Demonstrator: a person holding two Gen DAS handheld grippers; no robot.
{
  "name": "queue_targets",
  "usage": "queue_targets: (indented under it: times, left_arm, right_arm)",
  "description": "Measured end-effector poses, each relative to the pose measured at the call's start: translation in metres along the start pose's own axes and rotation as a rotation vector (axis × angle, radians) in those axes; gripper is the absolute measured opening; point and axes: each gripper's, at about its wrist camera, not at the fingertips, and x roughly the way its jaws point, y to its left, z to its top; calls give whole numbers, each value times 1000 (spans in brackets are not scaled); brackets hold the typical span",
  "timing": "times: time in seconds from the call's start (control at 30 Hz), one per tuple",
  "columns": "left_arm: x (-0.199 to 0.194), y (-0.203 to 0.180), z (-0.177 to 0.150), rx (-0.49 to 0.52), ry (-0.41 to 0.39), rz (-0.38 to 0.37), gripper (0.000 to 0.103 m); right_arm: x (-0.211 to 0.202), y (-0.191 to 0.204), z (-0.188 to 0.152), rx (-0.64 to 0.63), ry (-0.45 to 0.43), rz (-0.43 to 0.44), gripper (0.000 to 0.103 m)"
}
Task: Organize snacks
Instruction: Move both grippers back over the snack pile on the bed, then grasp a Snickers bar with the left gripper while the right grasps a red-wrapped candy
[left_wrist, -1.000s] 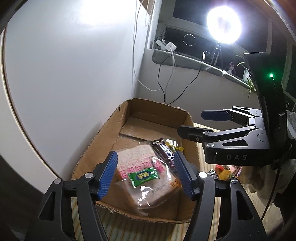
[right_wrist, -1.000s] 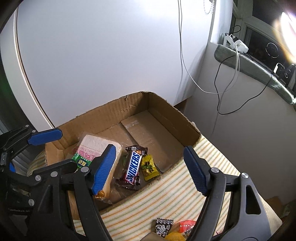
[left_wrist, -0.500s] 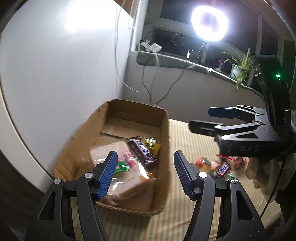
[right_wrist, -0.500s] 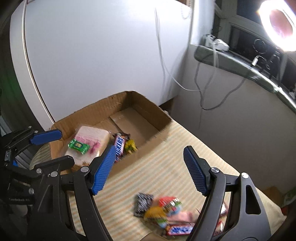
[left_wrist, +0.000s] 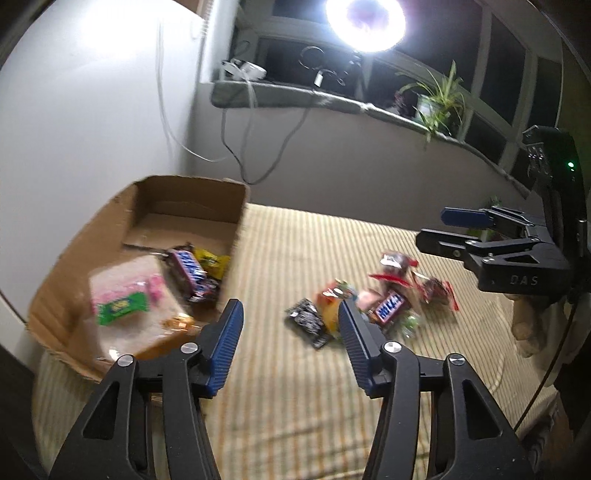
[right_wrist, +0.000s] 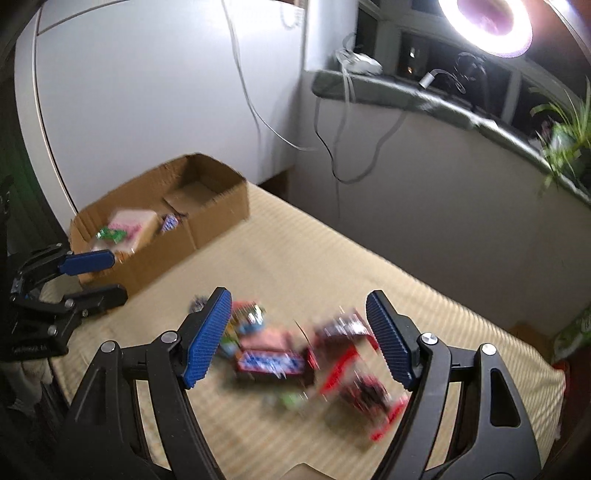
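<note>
A cardboard box (left_wrist: 92, 225) sits at the left on a striped mat; it also shows in the right wrist view (right_wrist: 207, 218). In it lie a pink bread pack (left_wrist: 122, 295) with a green sweet (left_wrist: 120, 307) on top, a Snickers bar (left_wrist: 188, 273) and a yellow packet (left_wrist: 212, 263). A loose pile of snacks (left_wrist: 373, 302) lies on the mat, with a Milky Way bar (left_wrist: 389, 308) and a black packet (left_wrist: 308, 322). My left gripper (left_wrist: 290, 325) is open and empty between box and pile. My right gripper (right_wrist: 299, 332) is open and empty above the blurred pile (right_wrist: 295, 354).
A white wall stands behind the box. A window sill (left_wrist: 332, 99) holds cables, a ring light (left_wrist: 364, 22) and a plant (left_wrist: 439, 99). The striped mat (left_wrist: 295, 406) extends forward of the pile. The right gripper shows at the right of the left wrist view (left_wrist: 476, 236).
Both grippers have swung right, away from the box and toward the snack pile. Both stay open and empty. The box contents have not moved.
</note>
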Motion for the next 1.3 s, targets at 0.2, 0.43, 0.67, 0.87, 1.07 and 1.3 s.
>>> queue_targets:
  times: [0.2,0.43,0.67,0.87,1.07,1.3]
  left_arm:
    - [21,-20,-6,28,54,-35,49]
    - [40,-45,-11,74,101,-81,40]
    - [58,-69,-2,141,134,-130,32]
    - [76,-85,5,200,168,-143,28]
    - [102,-94,8,262,227,-146,27]
    - [110,-101,14,332,238,-140,27]
  right_arm:
    - [-8,-24,-31,-1,37,-69,78]
    - [-1,-44,-62,-13,101,-82,75]
    - [14,-52,-64,-28,141,-28,68]
    - [31,-57,-62,-45,171,12,62]
    - [44,-58,-65,-54,195,46,61]
    - [51,-56,-67,-49,206,57,52]
